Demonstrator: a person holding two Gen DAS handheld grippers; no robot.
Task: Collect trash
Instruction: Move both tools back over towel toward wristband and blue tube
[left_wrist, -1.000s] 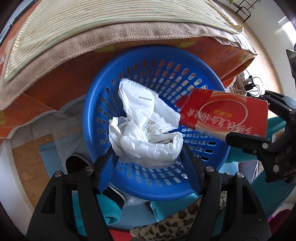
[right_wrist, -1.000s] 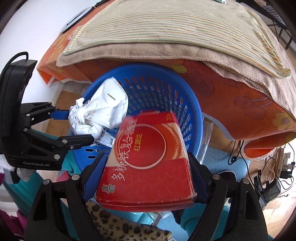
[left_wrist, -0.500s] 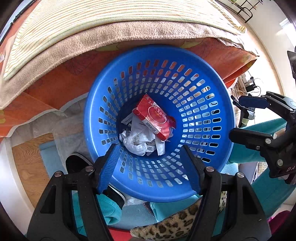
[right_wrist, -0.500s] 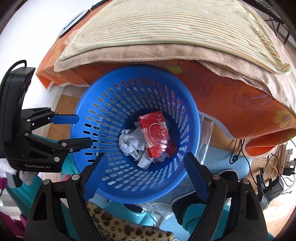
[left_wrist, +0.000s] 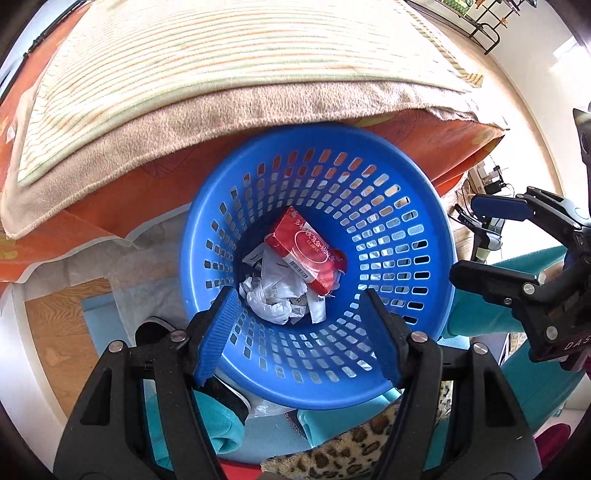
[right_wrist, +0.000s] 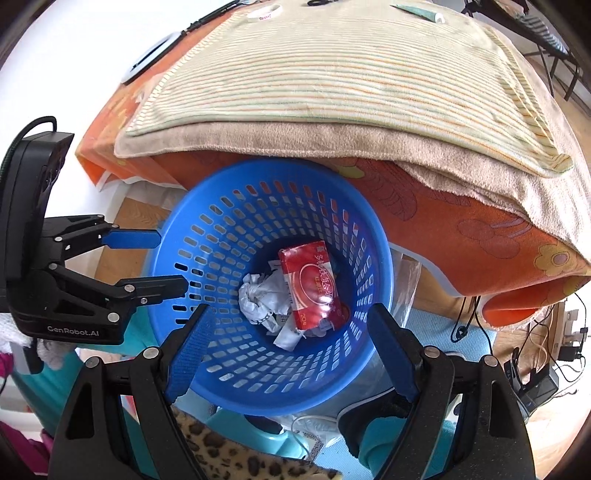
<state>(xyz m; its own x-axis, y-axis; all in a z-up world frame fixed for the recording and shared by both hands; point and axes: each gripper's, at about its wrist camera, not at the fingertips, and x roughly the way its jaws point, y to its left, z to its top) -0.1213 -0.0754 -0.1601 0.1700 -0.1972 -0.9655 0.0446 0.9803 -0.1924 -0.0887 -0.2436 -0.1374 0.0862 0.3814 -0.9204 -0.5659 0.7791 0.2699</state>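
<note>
Both hand-held grippers agape above blue basket

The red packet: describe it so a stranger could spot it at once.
Find the blue basket standing against the orange-covered bed. At its bottom lies crumpled white paper, with the red packet resting on it. It is the only red, flat, printed thing in there; everything else inside is white and crumpled.

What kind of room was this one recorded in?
Probably a bedroom at home: a bed with an orange sheet and striped blanket, a blue basket of trash beside it, and charger cables on the wooden floor.
</note>
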